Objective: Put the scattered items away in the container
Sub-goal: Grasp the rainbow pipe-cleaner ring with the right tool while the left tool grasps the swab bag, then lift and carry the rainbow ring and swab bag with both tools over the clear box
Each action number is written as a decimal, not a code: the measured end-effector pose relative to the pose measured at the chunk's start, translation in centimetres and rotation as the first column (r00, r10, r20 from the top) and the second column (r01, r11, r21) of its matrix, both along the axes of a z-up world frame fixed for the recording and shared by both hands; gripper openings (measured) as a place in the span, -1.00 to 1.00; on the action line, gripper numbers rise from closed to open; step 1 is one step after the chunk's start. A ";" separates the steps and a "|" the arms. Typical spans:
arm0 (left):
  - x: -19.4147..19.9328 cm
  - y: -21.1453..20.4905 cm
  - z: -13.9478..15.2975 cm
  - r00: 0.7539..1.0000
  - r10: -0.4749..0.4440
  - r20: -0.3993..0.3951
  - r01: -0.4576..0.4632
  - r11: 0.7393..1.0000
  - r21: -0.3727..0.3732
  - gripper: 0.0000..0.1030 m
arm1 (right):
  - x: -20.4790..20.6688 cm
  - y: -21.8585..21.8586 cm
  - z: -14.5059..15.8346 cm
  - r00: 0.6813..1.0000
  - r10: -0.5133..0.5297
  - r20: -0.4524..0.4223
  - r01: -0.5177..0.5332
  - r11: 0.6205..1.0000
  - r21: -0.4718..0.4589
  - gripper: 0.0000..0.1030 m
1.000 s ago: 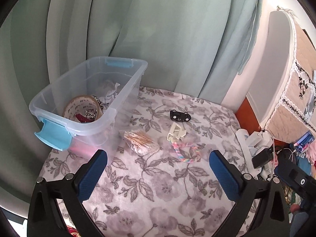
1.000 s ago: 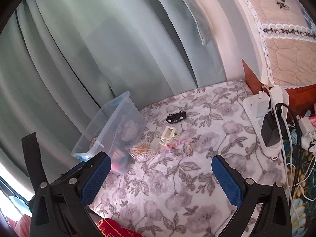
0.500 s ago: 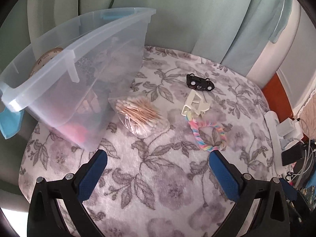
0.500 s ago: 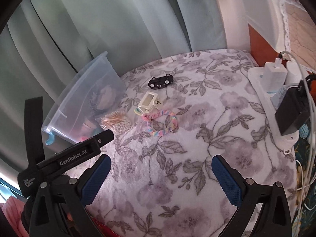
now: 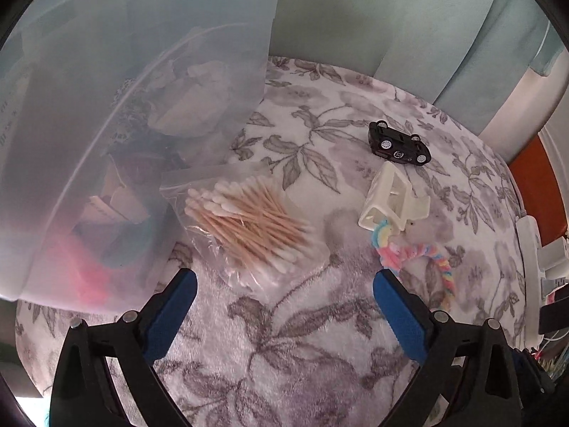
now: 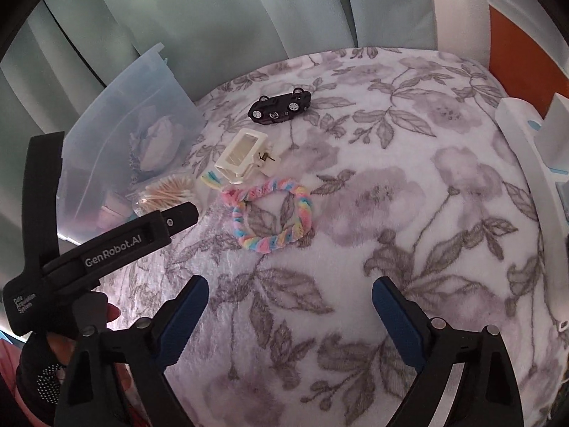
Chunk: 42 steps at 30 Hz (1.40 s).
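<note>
Floral cloth (image 5: 284, 338), curtain (image 6: 213, 17) behind, power strip (image 6: 526, 163) alongside

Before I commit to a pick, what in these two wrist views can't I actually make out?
- Contents of the clear plastic container: left wrist view, blurred by its frosted wall; only pink and dark shapes.
- Container rim: cut off by the frame's top and left edges.
- Bag of cotton swabs: right wrist view, partly hidden behind the left gripper's black body.
- White power strip: cut off at the right edge.
</note>
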State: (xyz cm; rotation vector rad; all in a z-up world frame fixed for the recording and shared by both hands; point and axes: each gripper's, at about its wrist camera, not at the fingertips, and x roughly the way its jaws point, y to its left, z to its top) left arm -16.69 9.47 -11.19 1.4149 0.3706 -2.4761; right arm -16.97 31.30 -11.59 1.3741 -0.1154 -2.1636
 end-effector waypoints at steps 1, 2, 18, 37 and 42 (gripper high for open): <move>-0.3 -0.1 -0.2 1.000 -0.001 0.000 0.001 1.000 0.000 0.82 | -0.3 -0.3 -0.2 1.000 0.012 -0.004 -0.012 1.000 0.000 0.78; -0.5 -0.1 -0.4 1.000 -0.005 0.003 0.005 1.000 0.001 0.79 | -0.6 -0.7 -0.3 1.000 0.023 -0.011 -0.023 1.000 0.004 0.74; -1.8 -1.5 -1.6 1.000 0.008 -0.018 -0.008 1.000 -0.013 0.31 | -2.5 -5.5 -1.4 0.965 0.176 -0.197 -0.163 0.983 0.082 0.70; -1.6 -2.2 -1.3 0.999 -0.034 -0.020 0.034 0.999 -0.026 0.04 | -1.1 -5.2 -0.9 0.964 0.134 -0.232 -0.085 0.974 0.212 0.06; -0.8 -1.5 -1.0 0.998 -0.060 -0.003 0.060 0.998 -0.029 0.01 | 0.9 -3.1 -0.2 0.979 0.072 -0.192 -0.039 0.985 0.168 0.05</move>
